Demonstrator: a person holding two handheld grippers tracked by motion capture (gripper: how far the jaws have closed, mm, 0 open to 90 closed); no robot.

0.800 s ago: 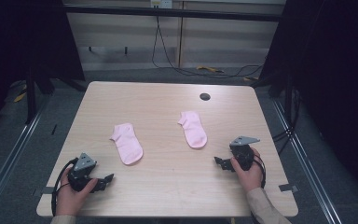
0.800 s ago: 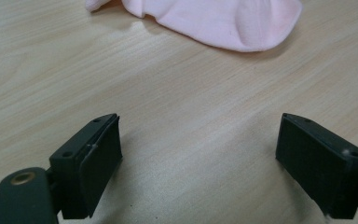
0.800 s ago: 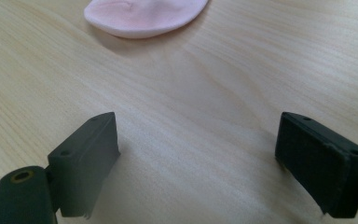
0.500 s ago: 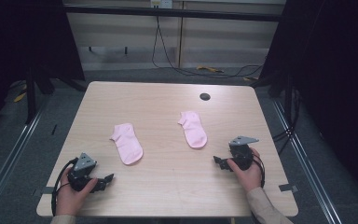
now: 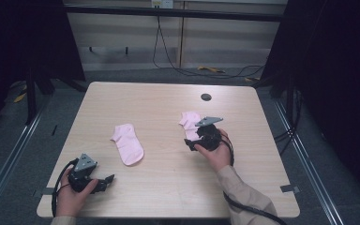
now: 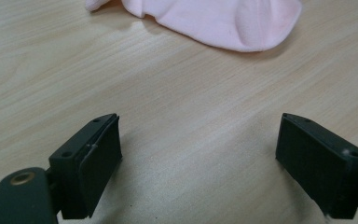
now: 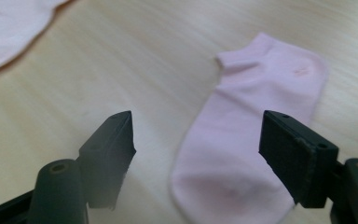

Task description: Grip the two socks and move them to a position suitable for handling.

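Observation:
Two pink ankle socks lie flat on the wooden table [image 5: 159, 108]. The left sock [image 5: 127, 143] [image 6: 223, 21] rests left of centre, the right sock [image 5: 189, 119] [image 7: 251, 140] right of centre. My right gripper [image 5: 189, 142] [image 7: 198, 144] hovers over the toe end of the right sock, open, with the sock's lower half showing between its jaws. My left gripper [image 5: 104, 182] [image 6: 198, 161] sits low near the front left of the table, open, with bare wood between its jaws and the left sock beyond them.
A small black round cap [image 5: 206, 97] sits in the table near its far edge. Dark floor and metal rails [image 5: 9, 154] flank the table. Cables [image 5: 178, 70] run along the floor behind it.
My right gripper has moved forward and left from the table's right side to over the right sock's toe end. The left gripper has stayed put.

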